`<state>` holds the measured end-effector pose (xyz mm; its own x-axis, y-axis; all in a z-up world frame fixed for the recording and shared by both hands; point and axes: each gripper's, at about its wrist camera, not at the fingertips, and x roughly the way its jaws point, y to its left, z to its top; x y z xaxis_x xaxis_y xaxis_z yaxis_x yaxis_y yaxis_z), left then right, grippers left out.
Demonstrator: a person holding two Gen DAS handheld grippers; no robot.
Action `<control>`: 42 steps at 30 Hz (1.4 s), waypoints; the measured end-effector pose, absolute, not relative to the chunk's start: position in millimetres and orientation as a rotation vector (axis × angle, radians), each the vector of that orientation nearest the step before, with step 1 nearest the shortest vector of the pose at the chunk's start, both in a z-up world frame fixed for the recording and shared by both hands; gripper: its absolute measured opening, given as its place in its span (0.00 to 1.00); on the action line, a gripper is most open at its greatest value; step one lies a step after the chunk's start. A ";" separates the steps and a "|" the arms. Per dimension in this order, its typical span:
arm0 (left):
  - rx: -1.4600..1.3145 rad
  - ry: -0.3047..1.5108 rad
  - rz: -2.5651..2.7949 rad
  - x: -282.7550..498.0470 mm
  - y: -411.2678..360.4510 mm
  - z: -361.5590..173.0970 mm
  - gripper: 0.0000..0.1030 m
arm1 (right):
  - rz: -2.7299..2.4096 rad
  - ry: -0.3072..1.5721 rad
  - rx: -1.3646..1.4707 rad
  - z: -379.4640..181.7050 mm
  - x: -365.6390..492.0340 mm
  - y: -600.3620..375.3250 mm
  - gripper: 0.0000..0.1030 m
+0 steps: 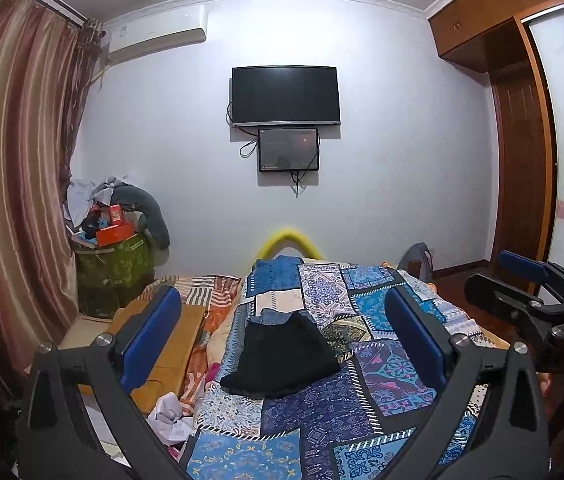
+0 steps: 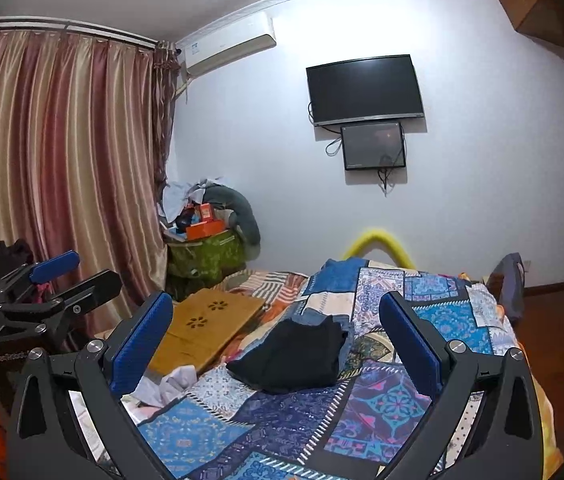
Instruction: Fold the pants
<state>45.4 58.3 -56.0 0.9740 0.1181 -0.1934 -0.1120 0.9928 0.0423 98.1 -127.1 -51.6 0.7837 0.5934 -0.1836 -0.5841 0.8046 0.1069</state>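
Left tongs [image 1: 282,340] spread wide, blue pads well apart, nothing between them, held above the bed [image 1: 386,364]. Right tongs [image 2: 277,344] likewise spread wide and empty, raised over the same bed. Each pair visible in the other's view: right tongs at the right edge of the left camera, left tongs at the left edge of the right camera, both apart from the cloth.

Black pants [image 1: 282,360] folded into a compact bundle, lying on the patchwork quilt [image 1: 322,412] near the middle of the bed, framed between the pads in both views but touched by neither pair. Under the far end of the pants, a blue denim piece [image 1: 271,316] peeking out, touching them. Cannot tell whether the denim is a separate garment.

Left of the quilt, a wooden board [image 2: 205,328] with flower-shaped cutouts lying flat on the bed. Near it, crumpled white paper [image 2: 169,386] just beside the quilt edge. Beyond the bed, a TV [image 1: 286,96] on the wall with a smaller screen [image 1: 288,150] right below. Striped curtain [image 2: 61,160] at left, a cluttered green bin [image 2: 205,256] in the corner beside it.
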 end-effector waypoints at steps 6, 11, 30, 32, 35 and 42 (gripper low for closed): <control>0.045 0.196 0.112 47.0 56.0 -57.6 1.00 | 0.631 0.212 0.037 -49.8 96.3 -124.8 1.00; 0.045 0.192 0.107 45.9 55.2 -57.7 1.00 | 0.623 0.211 0.033 -48.8 94.8 -124.7 1.00; 0.056 0.195 0.092 45.0 51.2 -57.9 1.00 | 0.622 0.214 0.064 -46.2 95.8 -125.1 1.00; 0.050 0.200 0.086 45.1 51.8 -58.5 1.00 | 0.620 0.211 0.065 -46.9 94.7 -126.2 1.00; 0.040 0.203 0.083 45.0 52.9 -59.3 1.00 | 0.620 0.207 0.068 -47.0 93.6 -127.4 1.00; 0.022 0.217 0.073 47.1 56.5 -58.7 1.00 | 0.621 0.207 0.068 -46.7 92.3 -127.4 1.00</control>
<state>47.1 56.5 -58.7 0.9739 0.0743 -0.2144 -0.0697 0.9971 0.0292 92.3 -127.4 -46.7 0.7934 0.5839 -0.1719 -0.5704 0.8118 0.1249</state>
